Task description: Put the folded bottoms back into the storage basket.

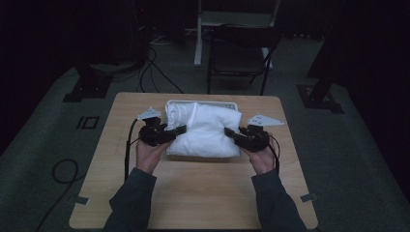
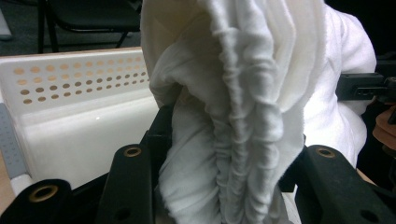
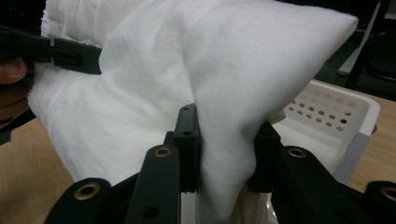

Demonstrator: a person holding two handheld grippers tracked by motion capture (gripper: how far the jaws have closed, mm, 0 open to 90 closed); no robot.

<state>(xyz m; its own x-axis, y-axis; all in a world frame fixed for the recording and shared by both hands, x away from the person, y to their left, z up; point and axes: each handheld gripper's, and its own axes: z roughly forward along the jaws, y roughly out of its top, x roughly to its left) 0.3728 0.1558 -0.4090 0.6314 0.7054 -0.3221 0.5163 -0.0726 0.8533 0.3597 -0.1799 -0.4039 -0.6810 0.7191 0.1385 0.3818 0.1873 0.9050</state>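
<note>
Wooden tabletop, dim room, dark floor with cables and a black chair beyond the far edge. White cloth, thick and soft, bunched into a bulky folded mass, sits over a white perforated plastic basket at the far middle of the tabletop; the basket's rim shows past the cloth's far side. Left gripper meets the cloth at its left edge, right gripper at its right edge, each held by a hand coming from a dark sleeve. In the left gripper view the cloth fills the gap between the two black fingers: a wad of many gathered layers, edges stacked in tight wrinkled ridges, nap slightly fuzzy, greyish in the shaded folds. Fingers closed down on that wad, cloth pinched between them. Basket wall with rows of round holes stands behind on the left; the other gripper shows far right against the cloth. In the right gripper view the cloth is smoother, a puffed corner rising to the upper right, with one fold drawn down and squeezed between the fingers, which are nearly together on it. Basket corner lies right of the cloth; the left gripper presses the cloth's far side, upper left.
</note>
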